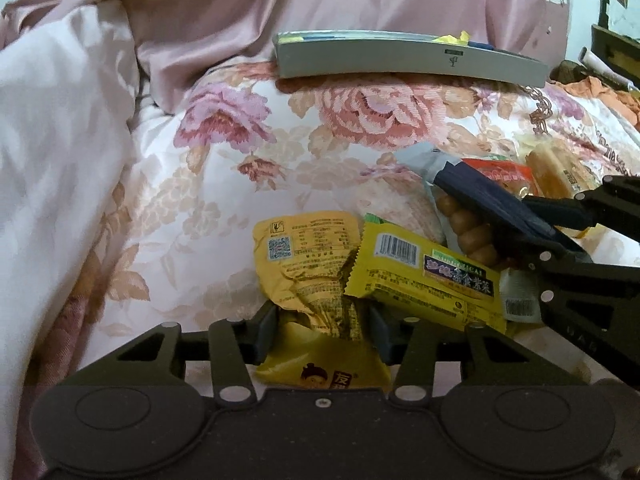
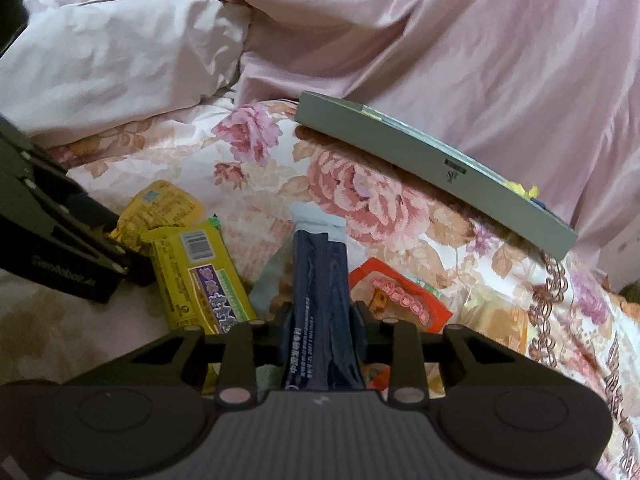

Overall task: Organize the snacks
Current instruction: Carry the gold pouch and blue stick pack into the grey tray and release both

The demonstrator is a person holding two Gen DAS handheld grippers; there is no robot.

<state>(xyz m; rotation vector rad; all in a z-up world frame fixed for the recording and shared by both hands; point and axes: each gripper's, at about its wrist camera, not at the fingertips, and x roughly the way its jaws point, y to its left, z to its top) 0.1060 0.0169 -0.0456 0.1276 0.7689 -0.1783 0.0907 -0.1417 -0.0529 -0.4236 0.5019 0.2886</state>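
Left wrist view: the crumpled yellow snack packet [image 1: 308, 272] lies on the bed, its long axis running straight out between my left fingers [image 1: 322, 330], clamped on it; my right fingers [image 2: 320, 320] pinch the dark-blue packet [image 2: 320, 280].

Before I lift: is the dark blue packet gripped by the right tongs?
Gripped: right tongs pinch the dark blue packet from both sides.

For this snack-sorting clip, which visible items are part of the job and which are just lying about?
Part of the job:
- crumpled yellow packet, in the left gripper
- dark blue packet, in the right gripper
- yellow bar with barcode
- orange-red packet
- grey box, probably the destination

Lying about:
- floral quilt
- pink sheet
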